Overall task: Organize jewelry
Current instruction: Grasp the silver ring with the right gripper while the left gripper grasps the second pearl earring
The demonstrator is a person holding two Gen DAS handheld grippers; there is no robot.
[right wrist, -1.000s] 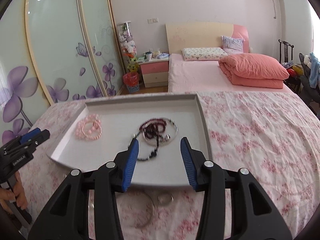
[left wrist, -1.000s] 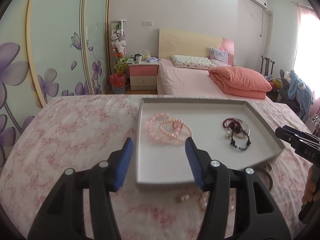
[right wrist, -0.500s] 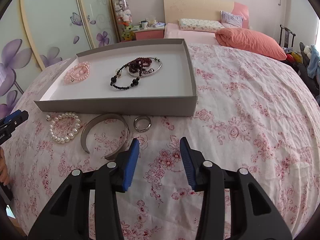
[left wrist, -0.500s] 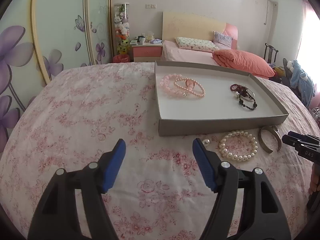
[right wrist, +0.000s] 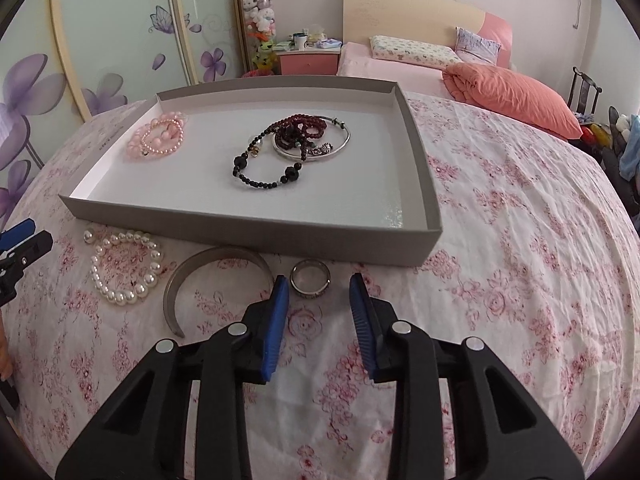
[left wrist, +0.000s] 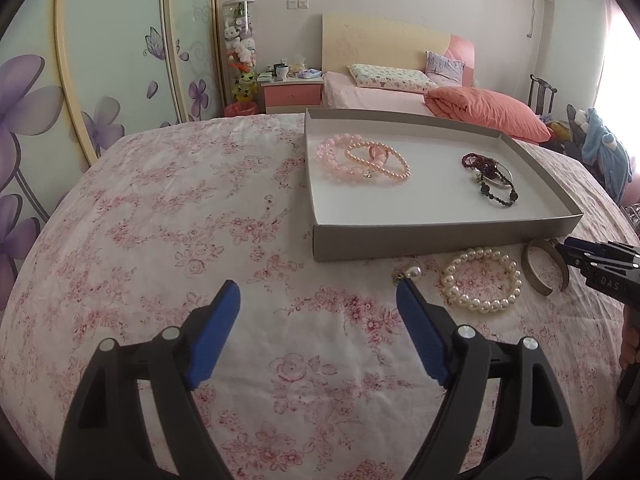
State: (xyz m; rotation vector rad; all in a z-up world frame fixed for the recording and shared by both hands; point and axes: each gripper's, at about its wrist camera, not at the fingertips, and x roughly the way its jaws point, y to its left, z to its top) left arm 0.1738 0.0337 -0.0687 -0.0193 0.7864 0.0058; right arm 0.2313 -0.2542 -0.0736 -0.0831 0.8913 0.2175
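One ring (right wrist: 310,278), just beyond hand-held gripper (right wrist: 318,294)

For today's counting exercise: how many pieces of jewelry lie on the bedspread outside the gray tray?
4, all in front of the tray: a small pearl piece at far left, then the white pearl bracelet, the metal cuff and the silver ring. Others may be hidden.
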